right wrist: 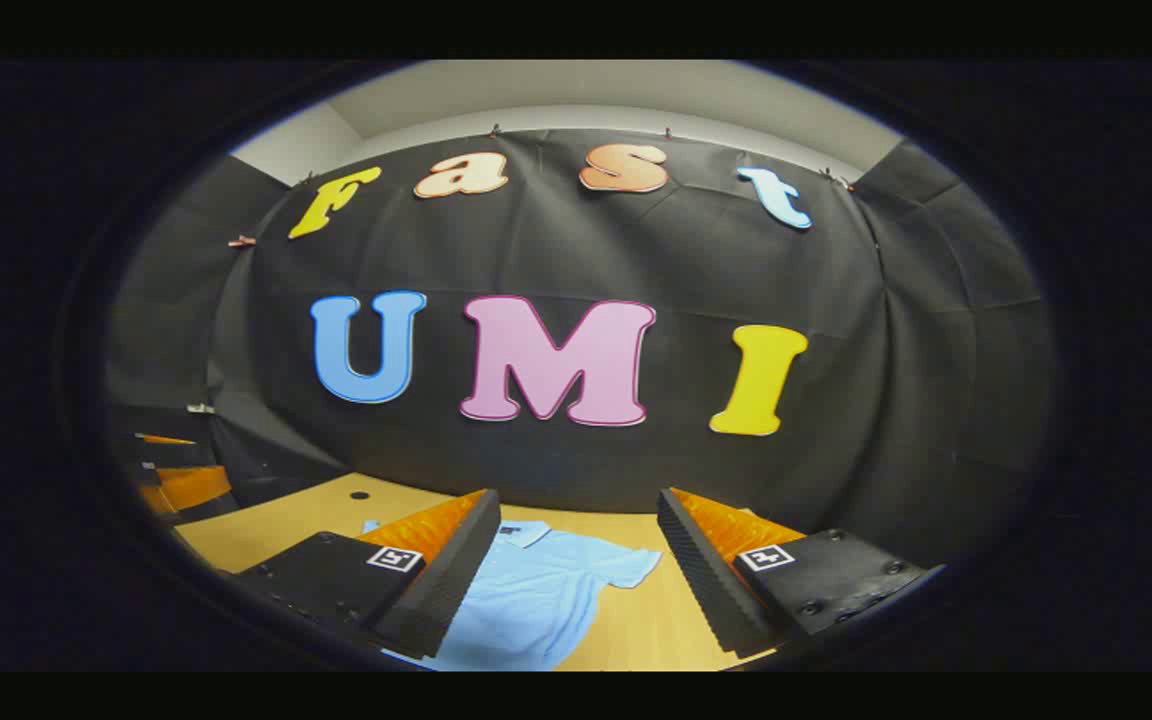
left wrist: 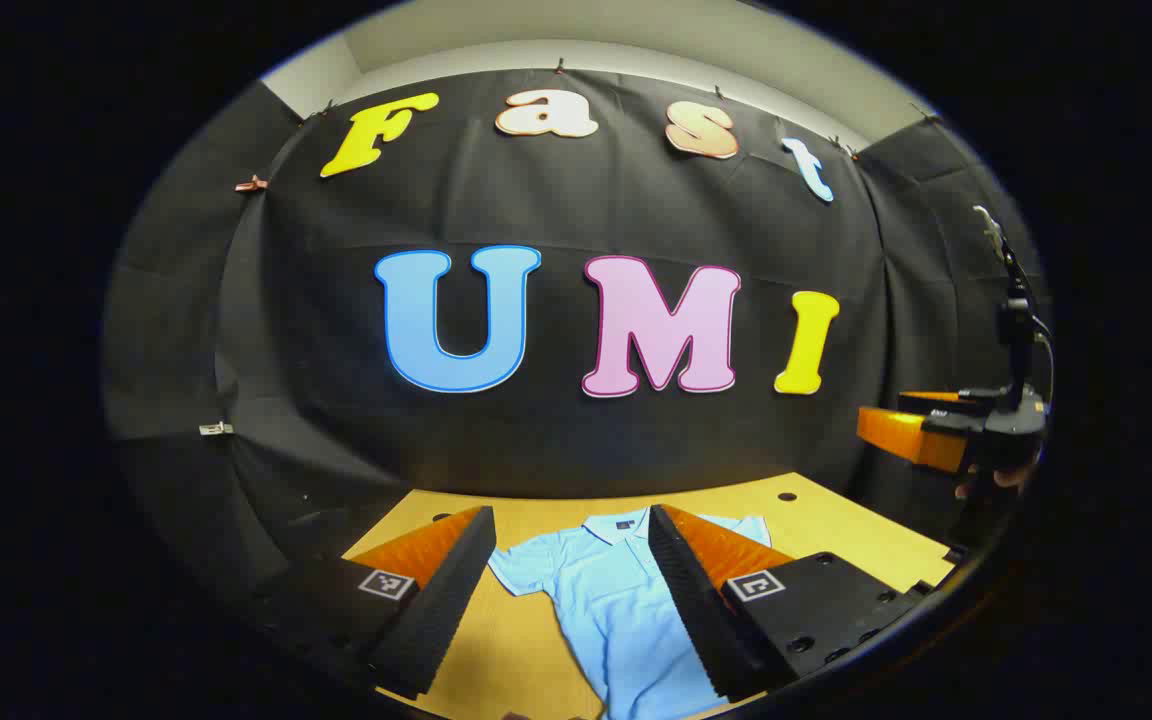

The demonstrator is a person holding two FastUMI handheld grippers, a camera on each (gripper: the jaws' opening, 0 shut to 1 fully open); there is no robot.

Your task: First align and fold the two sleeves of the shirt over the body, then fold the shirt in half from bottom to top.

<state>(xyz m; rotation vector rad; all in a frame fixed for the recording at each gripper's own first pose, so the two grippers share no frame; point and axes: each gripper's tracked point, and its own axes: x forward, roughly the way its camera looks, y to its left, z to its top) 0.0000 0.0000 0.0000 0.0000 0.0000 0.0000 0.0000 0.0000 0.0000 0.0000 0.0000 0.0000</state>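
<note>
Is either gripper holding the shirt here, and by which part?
Nothing is held. Both the left gripper and right gripper have open jaws above the shirt, lying flat on the table.

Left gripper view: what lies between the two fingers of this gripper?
The light blue shirt lies flat on the wooden table, seen through the gap of the open left gripper, collar towards the wall, sleeves spread.

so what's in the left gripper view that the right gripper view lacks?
Left gripper view: the right gripper, held by a hand at the far right edge, and the shirt's left short sleeve. Right gripper view: the other sleeve spread flat. Shared: the light blue polo shirt lying unfolded on the wooden table, framed by each view's own open fingers.
</note>
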